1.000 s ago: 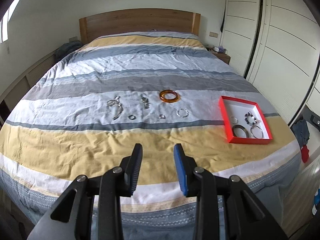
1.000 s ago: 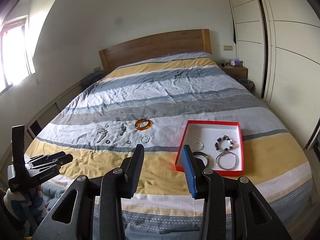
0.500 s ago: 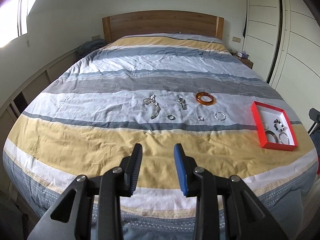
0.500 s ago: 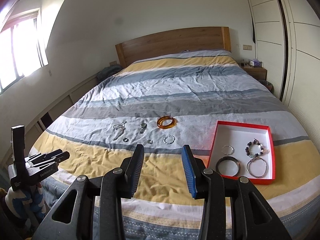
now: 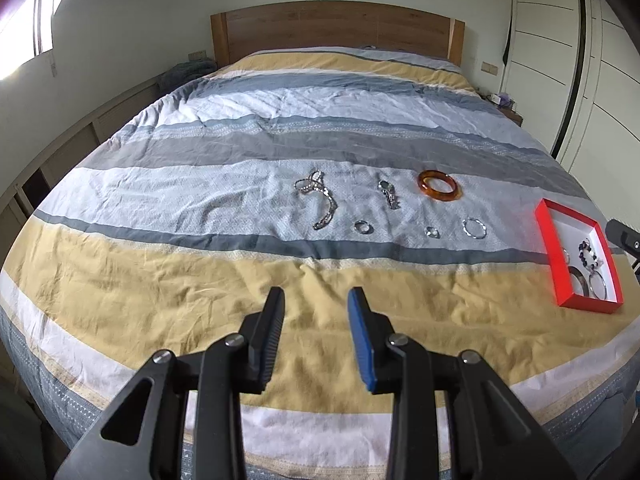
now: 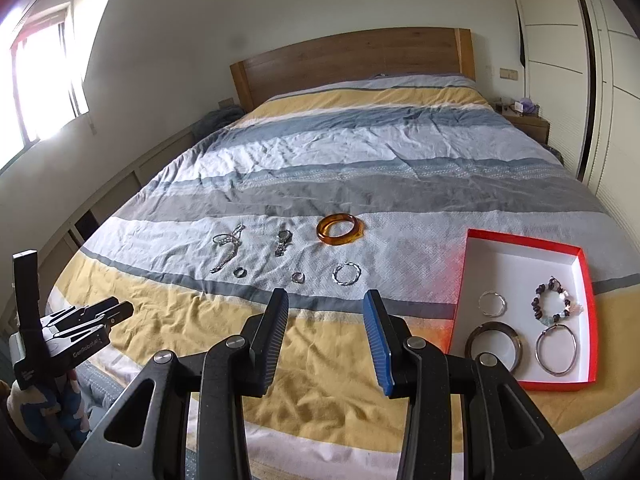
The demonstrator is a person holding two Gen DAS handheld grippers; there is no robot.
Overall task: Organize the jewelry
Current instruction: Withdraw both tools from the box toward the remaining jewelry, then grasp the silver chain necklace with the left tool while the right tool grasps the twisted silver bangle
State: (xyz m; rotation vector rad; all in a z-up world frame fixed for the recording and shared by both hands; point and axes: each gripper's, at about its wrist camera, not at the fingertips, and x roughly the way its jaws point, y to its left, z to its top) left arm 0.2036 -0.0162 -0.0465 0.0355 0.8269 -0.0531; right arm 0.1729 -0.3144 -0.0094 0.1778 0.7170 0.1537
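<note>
Loose jewelry lies on the striped bed: an amber bangle (image 5: 438, 186) (image 6: 339, 229), a silver chain (image 5: 318, 196) (image 6: 227, 246), a small watch (image 5: 389, 193) (image 6: 282, 241), two rings (image 5: 363, 227) (image 6: 298, 277) and a twisted silver hoop (image 5: 474, 228) (image 6: 346, 273). A red tray (image 5: 551, 240) (image 6: 456, 300) at the right holds several bracelets and rings. My left gripper (image 5: 316, 304) is open and empty above the yellow stripe. My right gripper (image 6: 326, 306) is open and empty, just left of the tray.
The wooden headboard (image 5: 336, 28) is at the far end. White wardrobe doors (image 6: 600, 80) stand along the right. The left gripper's body (image 6: 76, 328) shows at the lower left of the right wrist view. A nightstand (image 6: 528, 120) stands beside the bed.
Both views have shifted: the jewelry and tray now sit further right in the left wrist view, and larger and closer in the right wrist view. Both grippers stay open.
</note>
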